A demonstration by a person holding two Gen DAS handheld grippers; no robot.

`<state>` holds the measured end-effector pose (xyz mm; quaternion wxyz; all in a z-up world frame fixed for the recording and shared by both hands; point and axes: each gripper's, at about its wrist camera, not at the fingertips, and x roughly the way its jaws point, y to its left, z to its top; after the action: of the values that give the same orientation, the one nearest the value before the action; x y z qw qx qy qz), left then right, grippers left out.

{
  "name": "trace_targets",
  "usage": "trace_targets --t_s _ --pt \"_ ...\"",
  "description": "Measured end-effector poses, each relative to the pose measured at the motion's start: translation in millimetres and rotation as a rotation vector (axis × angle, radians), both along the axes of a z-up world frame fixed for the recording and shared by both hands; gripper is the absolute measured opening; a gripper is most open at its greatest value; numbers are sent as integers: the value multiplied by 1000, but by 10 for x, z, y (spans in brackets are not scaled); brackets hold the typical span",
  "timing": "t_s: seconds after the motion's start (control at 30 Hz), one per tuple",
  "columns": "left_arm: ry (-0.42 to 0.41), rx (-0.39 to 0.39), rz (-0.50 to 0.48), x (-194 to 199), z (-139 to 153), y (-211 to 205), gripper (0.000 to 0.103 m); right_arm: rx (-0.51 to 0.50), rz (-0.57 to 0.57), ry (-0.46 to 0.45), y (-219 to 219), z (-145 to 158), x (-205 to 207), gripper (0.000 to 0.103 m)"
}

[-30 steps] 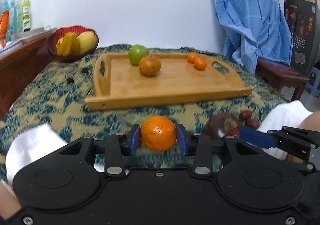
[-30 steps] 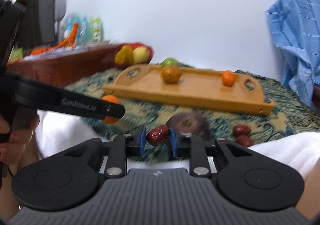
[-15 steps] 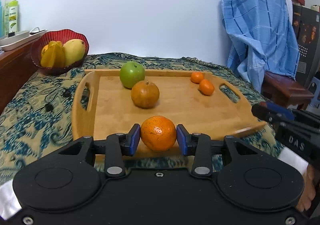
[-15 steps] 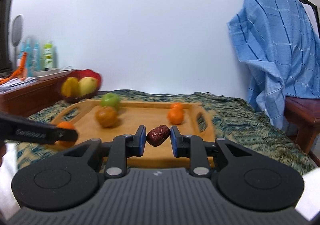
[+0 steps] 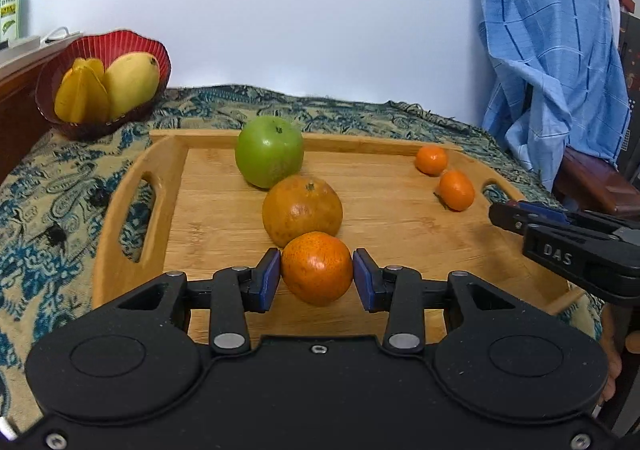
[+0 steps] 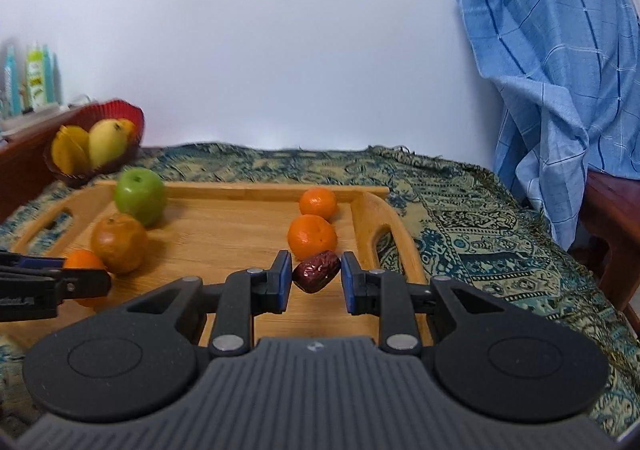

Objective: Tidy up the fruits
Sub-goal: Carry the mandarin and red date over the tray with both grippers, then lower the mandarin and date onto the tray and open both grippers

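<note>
The left tool (image 5: pixel 316 276) grips an orange (image 5: pixel 316 268) between its blue pads (image 5: pixel 267 280), held over the near part of a wooden tray (image 5: pixel 120 210). On the tray, just beyond the held fruit, sits a brownish orange (image 5: pixel 303 210), and behind that a green apple (image 5: pixel 269 156), the two touching or nearly so. Two small mandarins (image 5: pixel 456 189) lie close together near the tray's right handle. The right tool (image 5: pixel 568 246) reaches in from the right edge over the tray's right end. A red bowl (image 5: pixel 100 46) with a mango (image 5: pixel 130 82) and starfruit (image 5: pixel 80 96) stands at far left on the patterned cloth (image 5: pixel 40 190). A blue cloth (image 5: pixel 552 62) hangs at right.
</note>
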<state>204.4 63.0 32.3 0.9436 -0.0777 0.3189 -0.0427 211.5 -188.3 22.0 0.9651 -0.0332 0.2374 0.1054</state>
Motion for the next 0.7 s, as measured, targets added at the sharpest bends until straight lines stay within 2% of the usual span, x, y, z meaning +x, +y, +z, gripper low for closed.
trace_targets --t_s 0.17,0.7 --pt "-12 25 -14 18 -14 -34 38 -20 11 32 60 -71 122 31" --pt "10 -6 -2 -1 -75 -2 39 10 -25 109 41 -167 354 32"
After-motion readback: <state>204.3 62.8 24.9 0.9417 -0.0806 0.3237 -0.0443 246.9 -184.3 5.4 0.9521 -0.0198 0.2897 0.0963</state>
